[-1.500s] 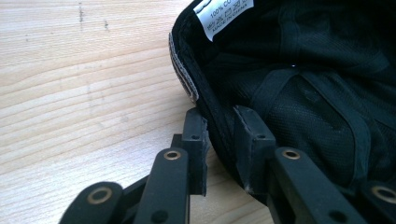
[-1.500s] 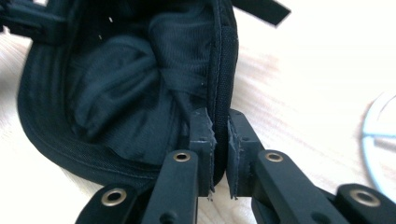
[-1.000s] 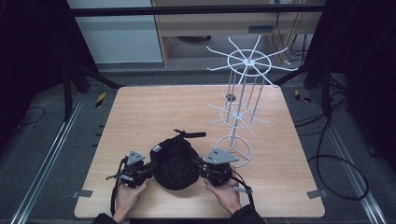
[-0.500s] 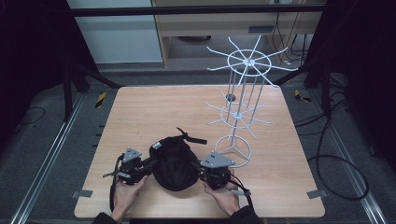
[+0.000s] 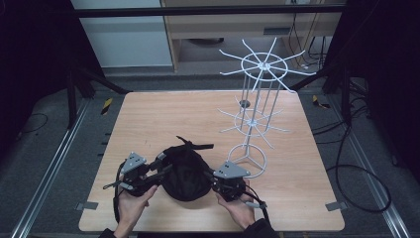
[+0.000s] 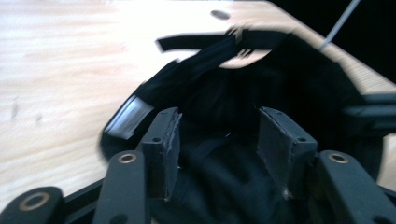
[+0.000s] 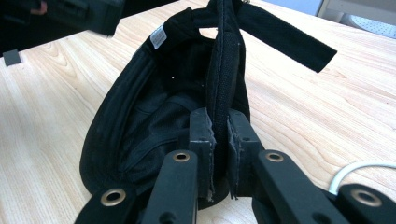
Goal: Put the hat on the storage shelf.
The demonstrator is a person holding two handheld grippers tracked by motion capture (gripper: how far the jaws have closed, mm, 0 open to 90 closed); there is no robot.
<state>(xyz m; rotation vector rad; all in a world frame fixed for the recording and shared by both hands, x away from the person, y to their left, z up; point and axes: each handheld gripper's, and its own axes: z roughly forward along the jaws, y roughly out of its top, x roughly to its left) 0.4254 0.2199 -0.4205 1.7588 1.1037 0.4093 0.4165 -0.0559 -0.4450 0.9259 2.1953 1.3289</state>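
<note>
A black cap [image 5: 185, 171] lies upside down near the table's front edge, its strap [image 5: 195, 145] sticking out at the back. My left gripper [image 5: 162, 165] hovers at the cap's left rim. Its jaws have just been opening, and in the left gripper view they [image 6: 217, 123] stand apart with no fabric pinched between the pads, the cap's dark inside [image 6: 280, 79] showing beyond them. My right gripper [image 5: 212, 177] is at the cap's right side. In the right gripper view it [image 7: 219, 123] is shut on the cap's rim band [image 7: 222, 74].
A white wire display rack [image 5: 257, 99] with two tiers of spokes stands on the wooden table [image 5: 163, 114] behind and to the right of the cap. Its ring base [image 5: 247, 161] is close to my right gripper. Cables lie on the floor at the right.
The left gripper has opened, let go of the cap's left rim and risen a little. The right gripper and the cap have stayed in place.
</note>
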